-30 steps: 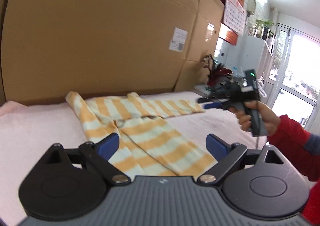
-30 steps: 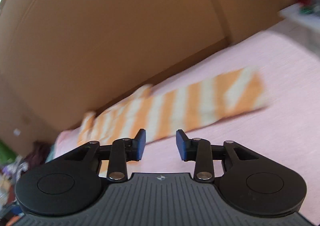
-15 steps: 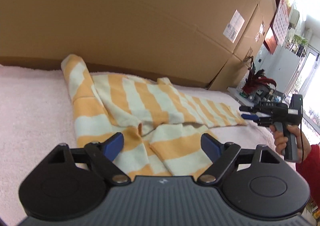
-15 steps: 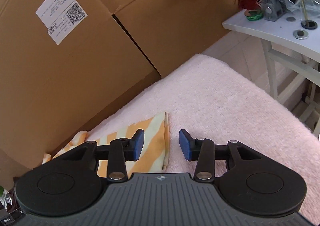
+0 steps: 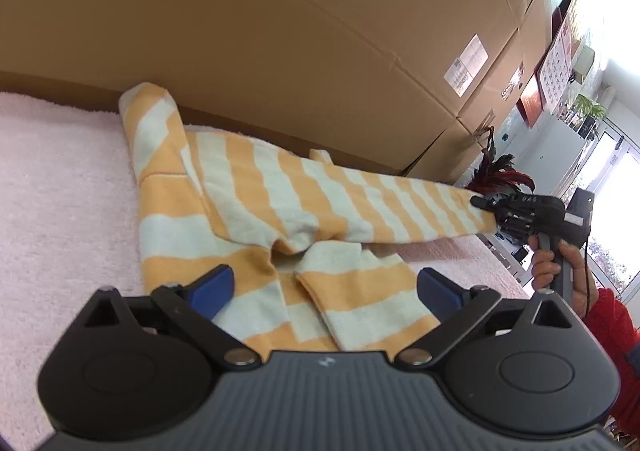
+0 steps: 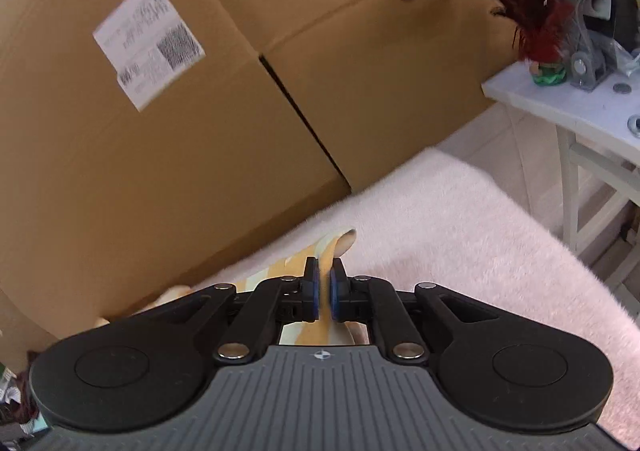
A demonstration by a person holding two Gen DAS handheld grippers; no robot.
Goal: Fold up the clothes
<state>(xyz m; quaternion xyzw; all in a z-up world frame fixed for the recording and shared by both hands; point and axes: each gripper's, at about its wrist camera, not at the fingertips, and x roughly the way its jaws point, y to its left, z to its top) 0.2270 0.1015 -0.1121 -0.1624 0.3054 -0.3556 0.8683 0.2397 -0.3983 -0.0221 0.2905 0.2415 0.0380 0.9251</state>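
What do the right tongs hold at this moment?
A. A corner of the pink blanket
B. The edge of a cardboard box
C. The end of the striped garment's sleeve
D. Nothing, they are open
C: the right tongs are shut on the sleeve end of the striped garment, lifted off the pink blanket.

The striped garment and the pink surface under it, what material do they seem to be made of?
The striped garment looks like soft knit or fleece, matte: fuzzy stripe edges, limp drape. The pink surface looks like plush fabric, perhaps terry or fleece: short raised pile, no shine. Exact fibre cannot be told.

orange-and-cream striped garment (image 5: 280, 203) on a pale pink blanket (image 5: 60, 187) (brown cardboard boxes (image 5: 280, 31) behind).
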